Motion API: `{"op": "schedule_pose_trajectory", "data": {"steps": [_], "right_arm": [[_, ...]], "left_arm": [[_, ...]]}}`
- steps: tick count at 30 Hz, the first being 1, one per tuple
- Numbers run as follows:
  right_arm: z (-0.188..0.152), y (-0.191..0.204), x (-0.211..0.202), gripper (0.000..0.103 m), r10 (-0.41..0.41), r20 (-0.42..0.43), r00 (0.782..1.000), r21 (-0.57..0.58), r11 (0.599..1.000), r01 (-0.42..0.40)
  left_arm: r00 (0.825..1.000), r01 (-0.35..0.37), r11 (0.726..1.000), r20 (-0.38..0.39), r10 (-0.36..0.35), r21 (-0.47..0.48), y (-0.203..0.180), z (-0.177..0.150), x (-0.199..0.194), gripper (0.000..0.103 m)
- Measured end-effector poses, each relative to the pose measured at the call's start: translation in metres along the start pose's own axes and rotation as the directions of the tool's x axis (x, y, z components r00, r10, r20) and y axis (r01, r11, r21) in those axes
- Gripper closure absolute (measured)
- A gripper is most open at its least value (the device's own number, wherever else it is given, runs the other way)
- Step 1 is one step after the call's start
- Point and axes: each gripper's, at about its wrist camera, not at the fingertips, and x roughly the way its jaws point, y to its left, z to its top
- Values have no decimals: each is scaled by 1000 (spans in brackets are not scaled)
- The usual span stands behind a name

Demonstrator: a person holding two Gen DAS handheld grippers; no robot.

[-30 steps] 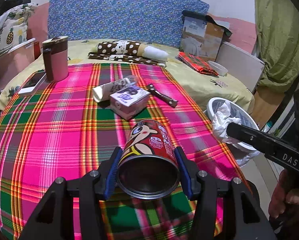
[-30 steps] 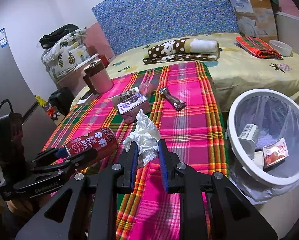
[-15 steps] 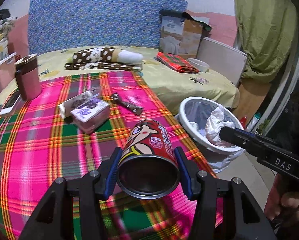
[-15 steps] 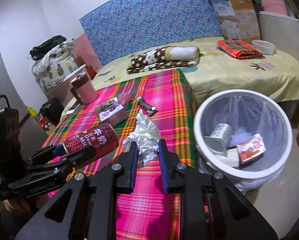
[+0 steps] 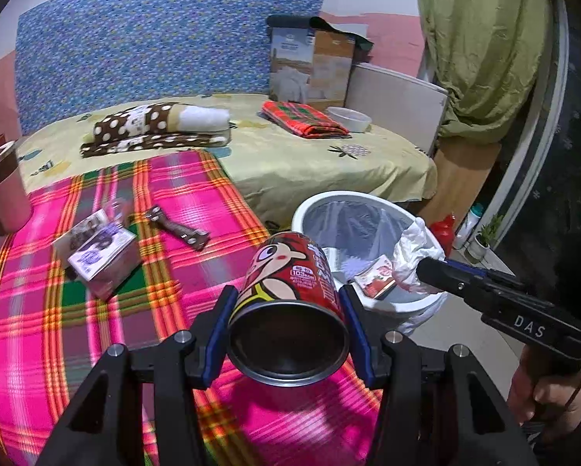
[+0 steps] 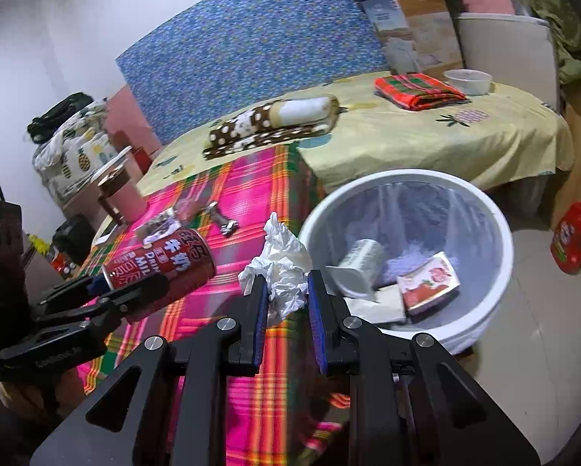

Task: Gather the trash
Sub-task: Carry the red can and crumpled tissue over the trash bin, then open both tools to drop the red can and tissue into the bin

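Observation:
My left gripper [image 5: 288, 303] is shut on a red milk can [image 5: 290, 283], held in the air at the plaid cloth's edge beside the white trash bin [image 5: 310, 209]. The can also shows in the right wrist view [image 6: 162, 268]. My right gripper [image 6: 286, 291] is shut on a crumpled white tissue [image 6: 282, 268], next to the bin's rim [image 6: 500, 229]; in the left wrist view the tissue [image 5: 411, 256] is over the bin's right rim. The bin holds a white cup [image 6: 360, 264] and a red carton [image 6: 430, 283].
On the pink plaid cloth [image 5: 38, 310] lie a small purple box [image 5: 100, 260], a brown wrapper [image 5: 178, 229] and a pink tumbler [image 5: 3, 190]. A rolled dotted blanket [image 5: 162, 124] lies behind. A red bottle [image 6: 574, 233] stands on the floor.
Both grippers have moved right, from over the plaid cloth toward the bin. The can and the tissue stay gripped; the tissue is now at the bin's rim.

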Motion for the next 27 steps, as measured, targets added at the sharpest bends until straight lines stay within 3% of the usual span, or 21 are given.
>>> {"op": "schedule_pose_trajectory", "data": {"steps": [13,27], "right_arm": [[0,-47,-2,81,-87,-19,996,74,993,88],[-2,-70,12,80,-134,-88,987,101,985,143]], "left_arm": [[997,76,996,-38,-74,54,-42,18,40,48],[988,116,990,-110,-107,82,-64,18,82,48]]}}
